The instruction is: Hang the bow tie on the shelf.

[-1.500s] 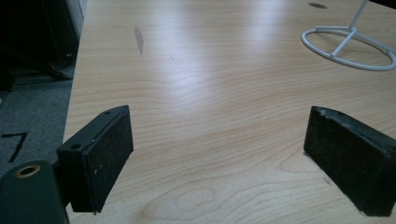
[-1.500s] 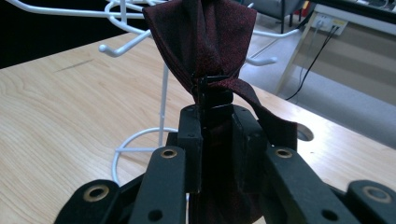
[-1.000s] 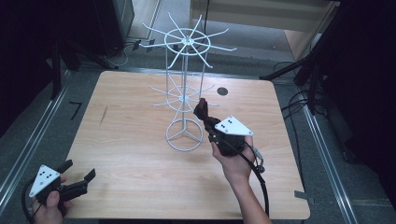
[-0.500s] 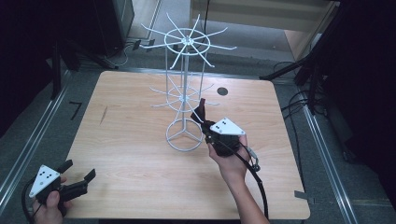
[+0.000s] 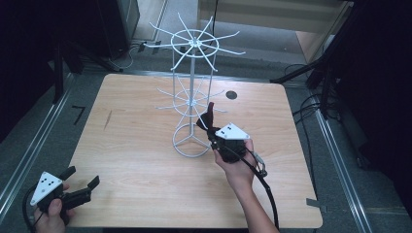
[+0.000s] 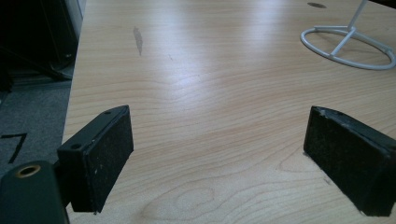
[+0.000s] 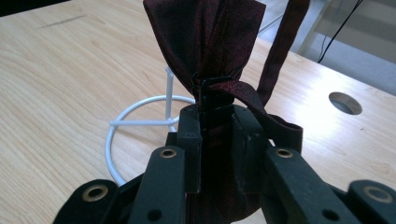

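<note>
Pinching a dark red bow tie (image 7: 205, 42) between its pressed-together jaws, the right gripper (image 5: 210, 127) leans toward the white wire display rack (image 5: 193, 104) standing at the centre of the wooden counter (image 5: 145, 189). A person's right hand (image 5: 238, 165) carries the tool from the 5 o'clock side of the rack's ring base (image 5: 192, 153), with a black cable (image 5: 265, 189) trailing back toward the counter's near edge. Seen along the jaws in the right gripper view, the bow tie's fabric fans upward above the grip, its strap (image 7: 280, 51) looping off to the right, while the ring base (image 7: 140, 116) lies just beyond on the wood. The held cloth rises beside the rack's lower tier of spokes (image 5: 189, 97); whether it touches a wire cannot be told.

At the counter's 7 o'clock corner, the left gripper (image 5: 77, 189) rests in the person's left hand (image 5: 53, 213), its jaws spread wide with nothing between them. The left gripper view shows both black pads (image 6: 105, 154) low over bare wood, a dark scuff (image 6: 138, 39) ahead at 11 o'clock and the rack's base ring (image 6: 348, 46) far off at 1 o'clock. A round cable hole (image 5: 231, 95) sits in the counter behind the rack.
</note>
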The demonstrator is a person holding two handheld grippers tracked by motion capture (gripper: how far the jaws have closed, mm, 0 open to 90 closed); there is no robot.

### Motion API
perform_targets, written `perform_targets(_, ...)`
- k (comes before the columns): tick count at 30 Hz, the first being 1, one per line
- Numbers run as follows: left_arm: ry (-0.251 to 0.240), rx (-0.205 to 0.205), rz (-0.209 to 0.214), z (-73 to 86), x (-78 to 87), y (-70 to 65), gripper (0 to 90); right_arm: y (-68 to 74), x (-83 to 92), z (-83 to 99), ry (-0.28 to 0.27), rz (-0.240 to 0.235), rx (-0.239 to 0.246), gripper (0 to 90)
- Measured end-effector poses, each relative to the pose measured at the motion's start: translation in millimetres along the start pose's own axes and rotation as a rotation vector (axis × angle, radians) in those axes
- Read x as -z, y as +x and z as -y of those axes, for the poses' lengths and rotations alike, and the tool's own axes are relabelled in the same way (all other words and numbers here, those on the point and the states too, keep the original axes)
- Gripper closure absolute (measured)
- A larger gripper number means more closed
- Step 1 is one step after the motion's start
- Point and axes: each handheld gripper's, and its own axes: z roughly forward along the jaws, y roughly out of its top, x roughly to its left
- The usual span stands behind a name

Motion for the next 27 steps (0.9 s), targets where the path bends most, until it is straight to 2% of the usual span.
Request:
perform_targets(6, 0.0, 0.0, 0.0, 0.0, 0.0, 0.1, 9.0, -2.3, -2.5, 1.9, 0.026, -0.022, -0.003, 73.4)
perform_targets(8, 0.0, 0.001, 0.0, 0.0, 0.0, 0.0, 9.0, -3.7, -2.2, 2.2, 0.037, -0.026, -0.011, 69.2)
perform_targets(11, 0.0, 0.001, 0.0, 0.0, 0.0, 0.0, 9.0, -5.8, -0.2, 2.5, 0.039, -0.026, -0.022, 58.1)
perform_targets(13, 0.0, 0.001, -0.001, 0.0, -0.1, 0.0, 9.0, -6.9, 2.3, 2.8, 0.036, -0.016, -0.022, 52.7)
perform_targets(16, 0.001, 0.001, -0.001, 0.0, 0.0, 0.0, 9.0, -10.4, 7.1, 4.1, 0.037, -0.029, -0.018, 45.5)
perform_targets(23, 0.001, 0.001, -0.003, 0.0, -0.1, -0.1, 9.0, -21.8, 20.0, 10.9, 0.061, -0.037, -0.044, 33.0)
perform_targets(27, 0.002, 0.002, -0.003, -0.1, -0.2, -0.2, 9.0, -30.4, 28.6, 15.9, 0.069, -0.018, -0.06, 26.0)
